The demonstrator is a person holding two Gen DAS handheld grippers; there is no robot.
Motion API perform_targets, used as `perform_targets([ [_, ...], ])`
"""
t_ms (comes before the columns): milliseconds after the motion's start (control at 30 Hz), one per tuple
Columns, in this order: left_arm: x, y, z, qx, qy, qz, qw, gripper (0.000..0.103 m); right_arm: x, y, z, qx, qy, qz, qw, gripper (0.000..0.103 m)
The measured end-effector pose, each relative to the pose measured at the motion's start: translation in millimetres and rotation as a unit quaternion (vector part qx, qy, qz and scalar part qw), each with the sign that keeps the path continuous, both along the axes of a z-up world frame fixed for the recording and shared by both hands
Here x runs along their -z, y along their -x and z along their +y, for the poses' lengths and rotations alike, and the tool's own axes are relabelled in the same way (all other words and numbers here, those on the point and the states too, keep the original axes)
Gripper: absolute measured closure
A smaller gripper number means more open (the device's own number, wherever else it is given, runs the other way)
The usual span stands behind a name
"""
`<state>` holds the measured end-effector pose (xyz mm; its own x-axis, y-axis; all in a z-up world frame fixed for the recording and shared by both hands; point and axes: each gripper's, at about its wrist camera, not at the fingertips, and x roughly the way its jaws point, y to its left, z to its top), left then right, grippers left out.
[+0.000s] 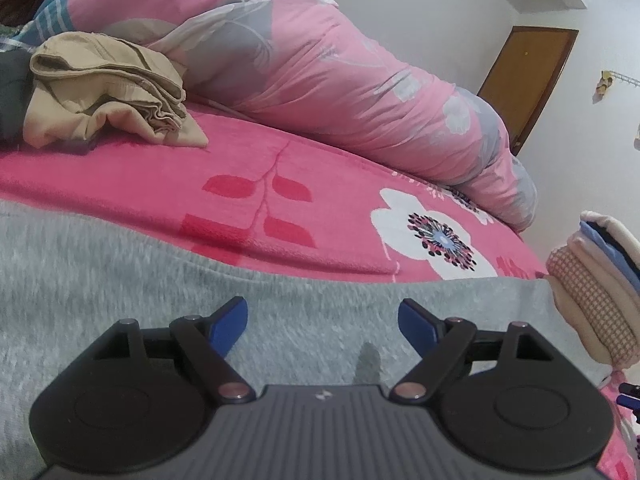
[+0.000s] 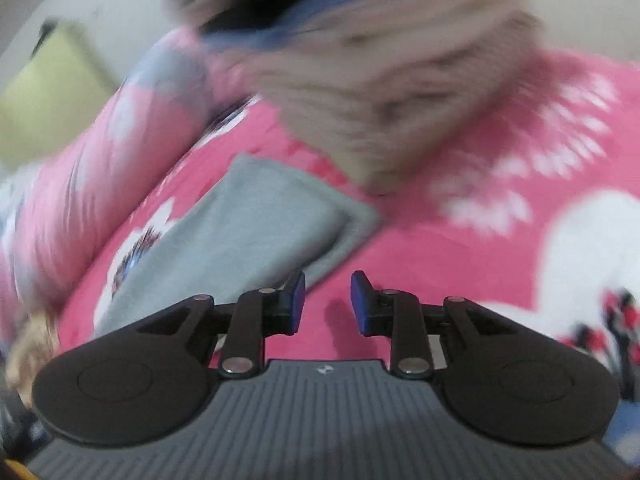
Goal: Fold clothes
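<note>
A grey fleece garment (image 1: 120, 272) lies flat across the pink flowered bedspread (image 1: 160, 184). My left gripper (image 1: 322, 312) hovers over it with its blue pads wide apart and nothing between them. In the blurred right wrist view the same grey garment (image 2: 240, 220) shows a folded end to the left of my right gripper (image 2: 328, 296). That gripper's jaws stand a little apart over the pink bedspread (image 2: 420, 260), holding nothing. A stack of folded clothes (image 1: 600, 292) sits at the right; in the right wrist view the stack (image 2: 380, 92) is just ahead.
A crumpled beige garment (image 1: 108, 92) lies at the far left of the bed. A rolled pink and grey quilt (image 1: 320, 72) runs along the back. Beyond it are a white wall and a brown door (image 1: 528, 80).
</note>
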<state>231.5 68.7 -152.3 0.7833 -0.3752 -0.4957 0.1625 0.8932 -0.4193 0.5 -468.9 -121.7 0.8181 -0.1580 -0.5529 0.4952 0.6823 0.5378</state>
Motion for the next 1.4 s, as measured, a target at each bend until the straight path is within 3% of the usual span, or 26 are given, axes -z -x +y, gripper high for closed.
perform_targets([
  [167, 0.0, 0.7, -5.2, 0.0, -0.019, -0.003, 0.9998, 0.019, -6.5, -6.6, -5.3, -0.015, 0.004, -0.052, 0.999, 0.078],
  [367, 0.9, 1.0, -6.2, 0.001, -0.021, -0.006, 0.9998, 0.017, 5.9, -32.8, -6.8, -0.02, 0.004, -0.049, 0.999, 0.078],
  [467, 1.2, 1.4, -7.3, 0.001, -0.025, -0.006, 0.9997, 0.017, 21.3, -40.3, -10.6, -0.014, -0.021, -0.037, 0.999, 0.078],
  [567, 1.7, 1.7, -8.3, 0.0, -0.028, -0.007, 0.9996, 0.017, 28.3, -42.4, -20.2, -0.007, -0.054, -0.066, 0.996, 0.078],
  [600, 1.7, 1.7, -8.4, 0.0, -0.028, -0.007, 0.9996, 0.017, 31.1, -43.3, -25.7, -0.004, -0.069, -0.076, 0.995, 0.08],
  [667, 1.5, 1.6, -8.7, -0.001, -0.028, -0.007, 0.9996, 0.017, 36.8, -45.3, -35.8, 0.001, -0.091, -0.088, 0.992, 0.097],
  [733, 1.4, 1.6, -9.0, -0.001, -0.029, -0.006, 0.9996, 0.017, 37.9, -41.7, -39.9, 0.003, -0.098, -0.097, 0.99, 0.1],
  [833, 2.7, 0.7, -7.4, -0.001, -0.024, -0.004, 0.9997, 0.017, 26.9, -30.2, -35.1, 0.008, -0.05, -0.117, 0.992, 0.1],
  [1033, 3.0, 0.0, -7.6, -0.001, -0.024, -0.002, 0.9997, 0.017, 32.7, -36.4, -34.8, 0.019, -0.006, -0.086, 0.996, 0.101],
  [1167, -3.0, -3.9, -12.8, 0.001, -0.044, 0.012, 0.999, 0.017, 32.5, -38.6, -34.4, 0.031, 0.007, -0.075, 0.997, 0.098],
  [1267, -16.4, -1.9, -11.0, -0.001, -0.049, 0.025, 0.9985, 0.018, 23.2, -15.6, -40.4, 0.109, 0.014, -0.087, 0.99, 0.091],
  [1333, -29.1, 7.1, -1.0, -0.009, -0.033, 0.013, 0.9993, 0.018, 9.9, -0.2, -32.5, 0.128, 0.038, -0.099, 0.986, 0.091],
  [1400, -43.5, 21.5, 14.2, -0.02, -0.016, 0.001, 0.9997, 0.018, -8.6, 1.4, -4.7, 0.1, 0.096, -0.096, 0.986, 0.091],
])
